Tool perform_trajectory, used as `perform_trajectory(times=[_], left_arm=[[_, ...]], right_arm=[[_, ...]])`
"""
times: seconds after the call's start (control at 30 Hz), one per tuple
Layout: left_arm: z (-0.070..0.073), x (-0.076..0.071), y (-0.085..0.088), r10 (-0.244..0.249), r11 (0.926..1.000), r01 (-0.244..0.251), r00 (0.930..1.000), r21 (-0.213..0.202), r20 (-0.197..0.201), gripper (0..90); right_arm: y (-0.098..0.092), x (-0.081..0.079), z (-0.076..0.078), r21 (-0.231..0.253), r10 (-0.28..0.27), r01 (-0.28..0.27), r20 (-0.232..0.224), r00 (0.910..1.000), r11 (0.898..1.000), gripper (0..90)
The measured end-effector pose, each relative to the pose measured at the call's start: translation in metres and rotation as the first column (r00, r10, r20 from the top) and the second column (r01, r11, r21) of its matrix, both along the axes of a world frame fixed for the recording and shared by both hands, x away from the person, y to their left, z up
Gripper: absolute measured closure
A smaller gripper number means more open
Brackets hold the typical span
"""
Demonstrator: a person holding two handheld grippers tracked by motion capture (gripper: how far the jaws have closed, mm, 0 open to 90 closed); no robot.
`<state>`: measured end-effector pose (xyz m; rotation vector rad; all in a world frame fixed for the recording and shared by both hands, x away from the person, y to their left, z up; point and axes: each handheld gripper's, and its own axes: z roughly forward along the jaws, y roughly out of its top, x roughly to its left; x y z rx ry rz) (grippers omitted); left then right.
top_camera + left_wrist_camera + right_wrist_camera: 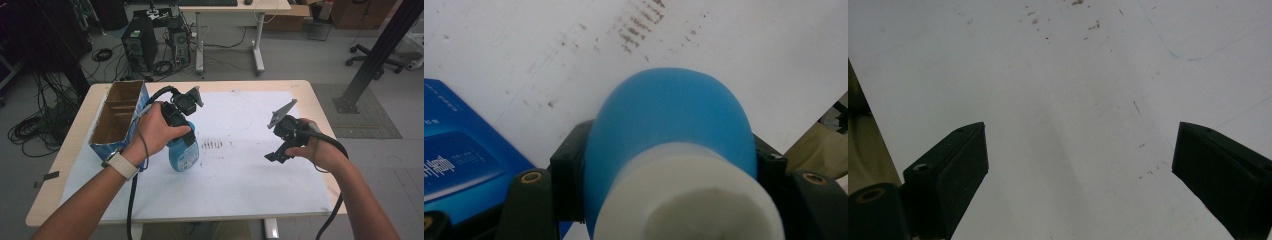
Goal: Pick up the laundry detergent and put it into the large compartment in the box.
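Left gripper [181,131] clamps a blue bottle [183,152] w/ white cap, standing upright on the white sheet [240,175], left of centre. An open blue cardboard box [120,119] sits just beside it, near the tabletop's left edge. Right gripper [276,152] hovers w/ jaws spread wide, nothing between; bare sheet below, right edge near.

Looks like a lab or tech office. PC towers [139,46] on the floor, cable tangles [35,131] everywhere, desk [235,10] behind, office chair [372,57] off right.
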<state>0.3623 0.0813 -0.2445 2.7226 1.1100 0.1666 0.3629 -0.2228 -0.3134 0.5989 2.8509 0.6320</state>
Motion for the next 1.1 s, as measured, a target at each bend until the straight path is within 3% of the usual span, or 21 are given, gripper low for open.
perform_trajectory(times=[0.3,0.63,1.1], left_arm=[[0.010,0.001,0.001,0.023,0.9997,-0.023,0.9997,-0.004,0.005,36.9],[0.032,0.001,0.005,0.069,0.9976,-0.069,0.9972,-0.013,0.029,36.9],[0.060,0.007,0.015,0.147,0.9889,-0.145,0.9882,-0.031,0.044,37.0]], right_arm=[[0.002,0.000,0.001,-0.001,0.007,-0.007,0.002,1.0000,1.000,8.0],[0.002,0.001,0.001,0.001,0.007,-0.007,0.006,1.0000,1.000,8.0],[0.005,0.002,0.001,0.004,0.018,-0.018,0.007,0.9998,1.000,8.0]])
